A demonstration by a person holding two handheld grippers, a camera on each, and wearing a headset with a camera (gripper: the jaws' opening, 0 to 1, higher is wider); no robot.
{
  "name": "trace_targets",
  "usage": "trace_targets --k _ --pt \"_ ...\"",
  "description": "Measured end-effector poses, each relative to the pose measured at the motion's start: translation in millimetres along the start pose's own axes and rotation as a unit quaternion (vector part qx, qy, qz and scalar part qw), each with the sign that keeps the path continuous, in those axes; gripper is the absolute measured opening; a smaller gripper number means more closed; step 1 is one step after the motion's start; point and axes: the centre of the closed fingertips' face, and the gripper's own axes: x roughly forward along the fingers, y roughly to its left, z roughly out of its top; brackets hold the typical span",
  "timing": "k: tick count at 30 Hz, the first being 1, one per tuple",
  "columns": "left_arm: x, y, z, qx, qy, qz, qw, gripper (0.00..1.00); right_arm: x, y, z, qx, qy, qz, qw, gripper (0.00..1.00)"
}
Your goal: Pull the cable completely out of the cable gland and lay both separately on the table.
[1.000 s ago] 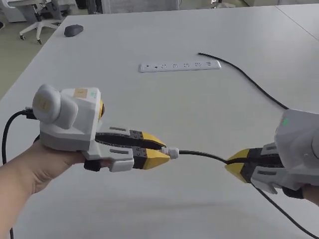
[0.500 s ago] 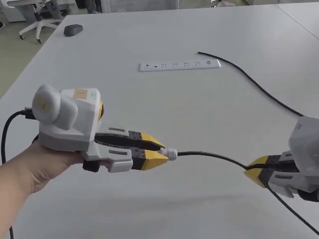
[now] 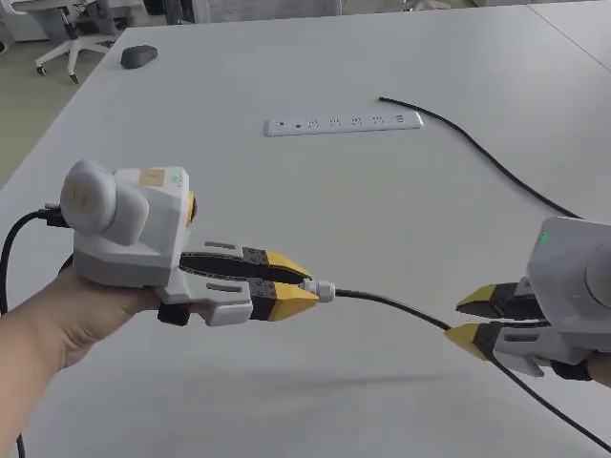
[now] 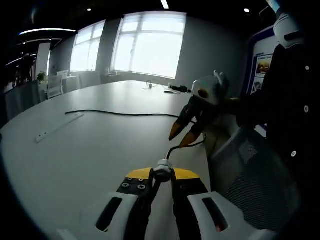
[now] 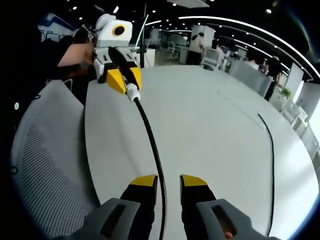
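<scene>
My left gripper (image 3: 310, 289) is held over the table's near left, shut on the white cable gland (image 3: 325, 290), which pokes out past its yellow tips. A black cable (image 3: 391, 302) leaves the gland and runs right, passing between the fingertips of my right gripper (image 3: 468, 317), which stands open around it. In the right gripper view the cable (image 5: 150, 135) lies in the gap close to the left jaw and leads up to the gland (image 5: 132, 93) in the left gripper (image 5: 126, 82). The left gripper view has the gland (image 4: 162, 169) pinched at its tips, the right gripper (image 4: 182, 135) beyond.
A white power strip (image 3: 344, 124) lies at mid-table with a black cable (image 3: 477, 153) curving from beside it to the right edge. A dark mouse (image 3: 139, 56) sits far left, an office chair (image 3: 67, 48) beyond the table. A mesh chair (image 5: 45, 165) is near me.
The right gripper moved right along the cable, away from the gland, then back a little, and its jaws went from shut to open. The left gripper stayed put, holding the gland.
</scene>
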Motion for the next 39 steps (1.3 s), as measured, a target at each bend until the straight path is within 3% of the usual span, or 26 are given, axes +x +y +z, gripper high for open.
trace_targets --k 2,5,10,18,21,27,33,39 --pt "-0.6 0.2 -0.4 0.001 0.002 0.001 1.0 0.15 0.9 7.9 21.9 -0.025 -0.027 0.012 0.9992 0.16" --pt "-0.7 -0.8 0.2 0.001 0.001 -0.001 1.0 0.15 2.5 15.3 43.6 -0.048 -0.045 0.019 0.9977 0.14" --pt "-0.7 -2.6 1.5 0.004 0.0 -0.002 1.0 0.15 13.7 29.9 63.6 -0.075 -0.059 0.036 0.9948 0.13" --pt "0.2 -7.8 5.2 0.006 -0.002 -0.008 1.0 0.15 35.4 40.0 63.6 -0.133 -0.03 0.042 0.9898 0.07" --pt "-0.1 -9.4 5.5 0.008 -0.002 -0.01 0.9999 0.15 34.7 43.1 66.3 -0.143 -0.035 0.042 0.9883 0.0" --pt "-0.8 -10.0 5.7 0.011 -0.004 -0.01 0.9999 0.15 33.2 42.8 66.3 -0.144 -0.036 0.039 0.9882 0.0" --pt "-0.2 -10.0 7.9 0.012 -0.007 -0.01 0.9998 0.15 28.6 36.7 62.8 -0.119 -0.036 0.033 0.9917 0.0" --pt "-0.3 -8.2 8.2 0.014 -0.008 -0.007 0.9998 0.15 22.4 28.8 53.1 -0.071 -0.036 0.029 0.9964 0.0"
